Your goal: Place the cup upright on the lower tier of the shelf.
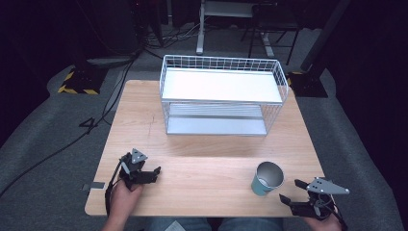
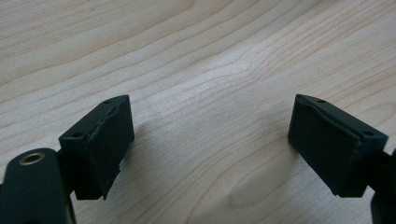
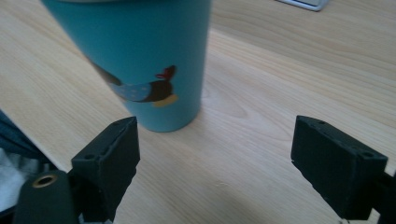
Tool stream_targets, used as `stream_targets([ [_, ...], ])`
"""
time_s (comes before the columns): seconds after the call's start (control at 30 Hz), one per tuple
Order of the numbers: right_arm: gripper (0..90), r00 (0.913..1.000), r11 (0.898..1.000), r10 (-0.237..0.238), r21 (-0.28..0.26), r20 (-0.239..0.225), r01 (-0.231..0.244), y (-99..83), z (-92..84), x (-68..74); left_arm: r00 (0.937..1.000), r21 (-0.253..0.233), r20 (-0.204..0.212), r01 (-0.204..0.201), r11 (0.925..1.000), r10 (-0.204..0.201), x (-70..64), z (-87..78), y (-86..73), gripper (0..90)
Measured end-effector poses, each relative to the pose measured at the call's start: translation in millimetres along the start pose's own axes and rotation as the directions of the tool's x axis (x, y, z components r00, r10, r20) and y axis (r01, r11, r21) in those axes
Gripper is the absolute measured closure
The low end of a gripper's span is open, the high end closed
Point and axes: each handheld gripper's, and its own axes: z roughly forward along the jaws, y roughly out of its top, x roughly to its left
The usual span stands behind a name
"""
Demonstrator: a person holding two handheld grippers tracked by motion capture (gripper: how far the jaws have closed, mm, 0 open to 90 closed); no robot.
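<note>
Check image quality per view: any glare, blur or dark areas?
High view: top shelf of the wire rack glares white, surroundings fall dark. Right gripper view: teal cup slightly soft. Left gripper view: table grain sharp, soft shadows under the open tongs.

Matt teal cup (image 1: 266,179) on smooth wooden table (image 1: 207,168).

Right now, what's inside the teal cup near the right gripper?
The teal cup stands upright and open. The high view shows its bare, greyish metallic inner wall with no contents visible. The near rim hides the very bottom, so that part cannot be checked.
</note>
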Motion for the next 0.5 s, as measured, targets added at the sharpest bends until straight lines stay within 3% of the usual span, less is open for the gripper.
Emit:
stream_targets([
  [0.27,15.7,0.9988,1.000,-0.006,-0.014,-0.049,0.006,6.0,10.5,16.0,1.0000,-0.003,-0.005,0.006,1.0000,-0.006,-0.9,-0.1,-0.3,15.2],
  [0.5,15.5,0.9962,0.998,0.006,-0.059,-0.087,-0.011,8.4,23.9,24.1,1.0000,-0.004,-0.007,0.006,1.0000,-0.006,-1.3,-0.4,-0.6,15.5],
])
